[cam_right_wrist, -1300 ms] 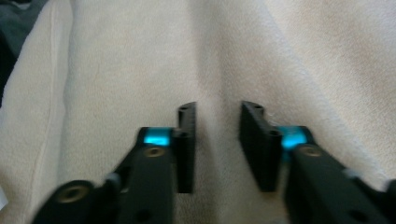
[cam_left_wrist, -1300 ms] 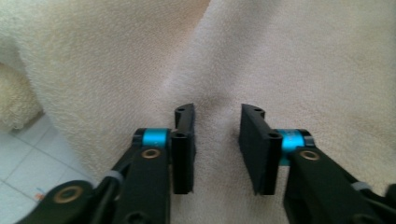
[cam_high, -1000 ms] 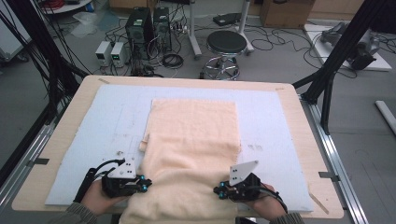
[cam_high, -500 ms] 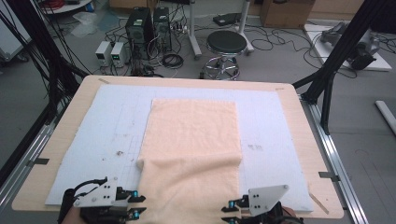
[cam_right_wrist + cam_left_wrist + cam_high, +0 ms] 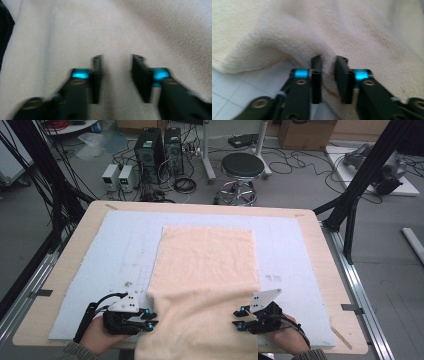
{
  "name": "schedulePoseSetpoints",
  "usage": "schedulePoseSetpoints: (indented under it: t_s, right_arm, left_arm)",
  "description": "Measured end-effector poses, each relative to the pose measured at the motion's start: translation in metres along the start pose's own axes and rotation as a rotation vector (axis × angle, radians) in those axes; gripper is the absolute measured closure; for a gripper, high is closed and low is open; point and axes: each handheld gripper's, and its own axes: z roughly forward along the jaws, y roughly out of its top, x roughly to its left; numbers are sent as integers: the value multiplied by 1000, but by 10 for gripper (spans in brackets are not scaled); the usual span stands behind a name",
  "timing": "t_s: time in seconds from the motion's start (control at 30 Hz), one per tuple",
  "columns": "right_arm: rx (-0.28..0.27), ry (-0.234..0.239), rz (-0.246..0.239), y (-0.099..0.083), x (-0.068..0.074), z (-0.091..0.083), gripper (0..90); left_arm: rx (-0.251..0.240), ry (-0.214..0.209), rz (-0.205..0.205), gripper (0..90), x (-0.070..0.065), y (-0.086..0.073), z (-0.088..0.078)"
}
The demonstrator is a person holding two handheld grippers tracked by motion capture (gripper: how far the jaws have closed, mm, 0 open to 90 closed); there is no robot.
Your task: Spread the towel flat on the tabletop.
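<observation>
Across the tabletop (image 5: pixel 60 270), a peach towel (image 5: pixel 205 265) is lying flat, its near end draping over the edge.
From above, left gripper (image 5: pixel 150 320) and right gripper (image 5: pixel 239 317) are flanking its sides; closer, the left gripper (image 5: pixel 328 75) is pinching a towel fold after closing, while the right gripper's (image 5: pixel 116 75) narrowly parted jaws have towel between them, grip uncertain.

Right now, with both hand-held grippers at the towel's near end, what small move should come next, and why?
Probably finish the pinch before lifting. Both pairs of jaws have just been closing with the towel between them: the left hand-held gripper already squeezes a fold, but the right hand-held gripper is blurred, jaws wider apart, so its hold looks unsure.
</observation>
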Motion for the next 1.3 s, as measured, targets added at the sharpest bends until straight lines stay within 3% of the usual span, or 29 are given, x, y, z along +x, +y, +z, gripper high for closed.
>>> schedulePoseSetpoints:
  t_s: [0.1, 0.3, 0.37, 0.47, 0.57, 0.7, 0.8, 0.93, 1.0, 1.07, 1.13, 1.3]
  right_arm:
    - [12, 15, -10, 1, 1, -1, 844]
    - [26, 49, -47, 3, 16, -7, 870]
    - [26, 55, -66, 4, 23, -10, 870]
    - [-3, 86, -90, 7, 38, -24, 863]
    - [-40, 92, -95, 9, 48, -40, 845]
    - [-42, 28, -64, 8, 41, -45, 726]
    - [-36, 2, -57, 6, 30, -37, 681]
    - [-10, 9, -29, 0, 15, -23, 634]
    - [13, 26, -36, -3, 13, -18, 596]
    - [34, 40, -32, -8, 14, -13, 569]
    - [19, 42, -32, -11, 13, -13, 569]
    - [41, 22, -44, -11, 14, -15, 568]
  left_arm:
    - [-6, 42, 11, 835, -5, 3, -5]
    - [-64, 73, -10, 847, -16, -4, -33]
    - [-90, 62, -21, 847, -22, -6, -42]
    - [-141, 10, -4, 817, -31, -6, -54]
    - [-164, 18, -2, 693, -33, -5, -59]
    - [-142, 35, -37, 686, -19, -5, -47]
    - [-88, 36, -16, 686, -9, -2, -30]
    - [41, 6, 32, 632, -3, -3, -6]
    - [30, 12, 74, 619, -5, -6, -4]
    - [26, 25, 68, 623, -7, -8, -6]
    - [30, 35, 75, 645, -9, -9, -7]
    - [42, 52, 49, 725, -15, -12, -13]
